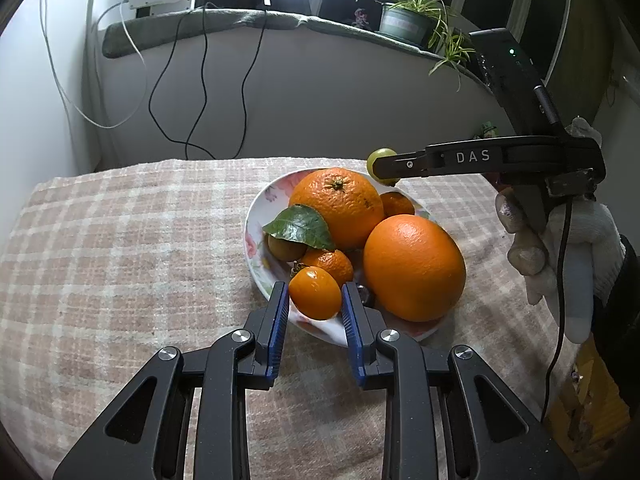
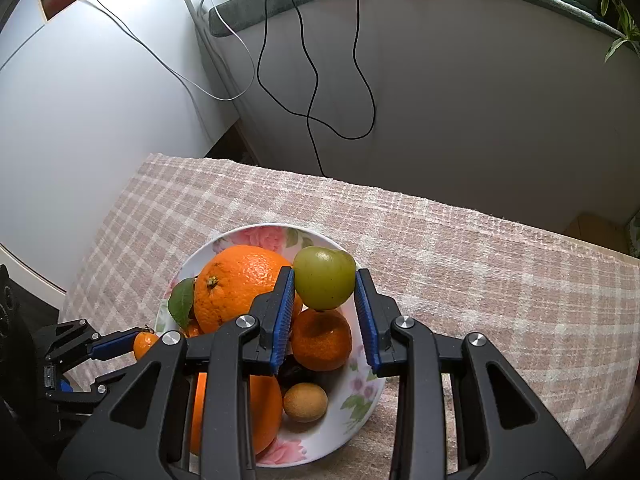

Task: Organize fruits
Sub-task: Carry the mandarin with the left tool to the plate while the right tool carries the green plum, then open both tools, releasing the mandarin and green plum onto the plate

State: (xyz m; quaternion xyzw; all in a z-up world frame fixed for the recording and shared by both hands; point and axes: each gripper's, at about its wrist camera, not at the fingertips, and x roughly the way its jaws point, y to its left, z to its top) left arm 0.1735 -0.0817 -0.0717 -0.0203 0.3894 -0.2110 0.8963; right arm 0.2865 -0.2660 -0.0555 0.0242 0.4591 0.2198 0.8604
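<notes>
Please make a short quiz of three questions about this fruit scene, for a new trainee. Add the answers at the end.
1. True or false: the left gripper is empty.
2. Which fruit is between the pads of the right gripper?
A. a large orange
B. a green fruit
C. a leaf
3. Fill in: the other fruits lie in a white ____ with a flower pattern, on a checked cloth.

Key
1. False: it is shut on a small orange fruit.
2. B
3. bowl
</notes>
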